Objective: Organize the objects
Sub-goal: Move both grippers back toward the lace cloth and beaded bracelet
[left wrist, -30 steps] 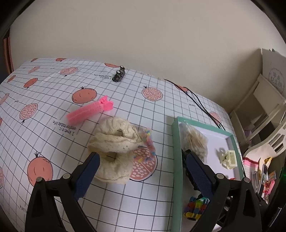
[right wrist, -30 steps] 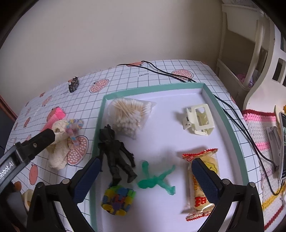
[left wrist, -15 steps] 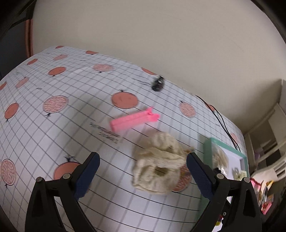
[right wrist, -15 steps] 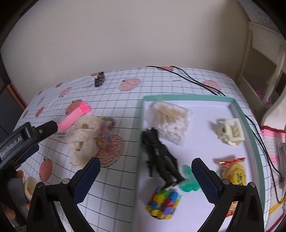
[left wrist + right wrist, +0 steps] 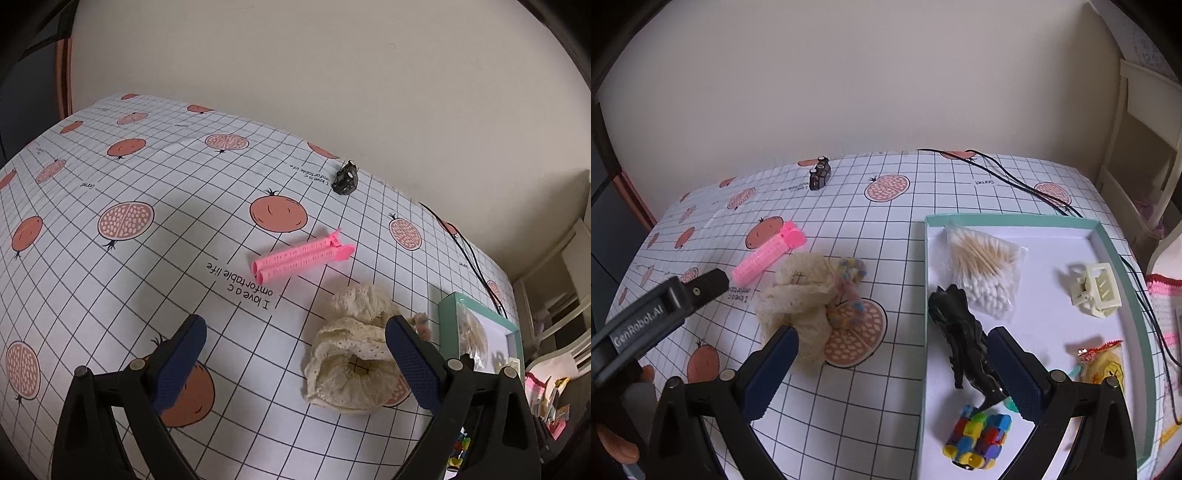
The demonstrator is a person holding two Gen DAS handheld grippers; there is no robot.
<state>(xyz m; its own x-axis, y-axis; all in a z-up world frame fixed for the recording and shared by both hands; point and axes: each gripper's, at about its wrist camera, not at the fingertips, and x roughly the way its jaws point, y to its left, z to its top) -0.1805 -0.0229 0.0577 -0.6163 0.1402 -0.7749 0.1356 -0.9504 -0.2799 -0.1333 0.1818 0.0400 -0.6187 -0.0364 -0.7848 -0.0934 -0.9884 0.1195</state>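
Hovered with fingers [image 5: 177, 354] spread wide and empty, pink clip [image 5: 303, 256] ahead between them, presumably lining up a grasp.

"GenRobot.AI" on left hand-held gripper [image 5: 713, 282], tablecloth [image 5: 147, 258] ("I love…", partly hidden)

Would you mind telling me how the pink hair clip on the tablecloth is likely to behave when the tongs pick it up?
The pink hair clip looks like rigid plastic, so it should stay stiff. Its twin tubes are rounded, so it may roll or twist if pinched off-centre. It looks slim and probably light; the tablecloth around it is bare.
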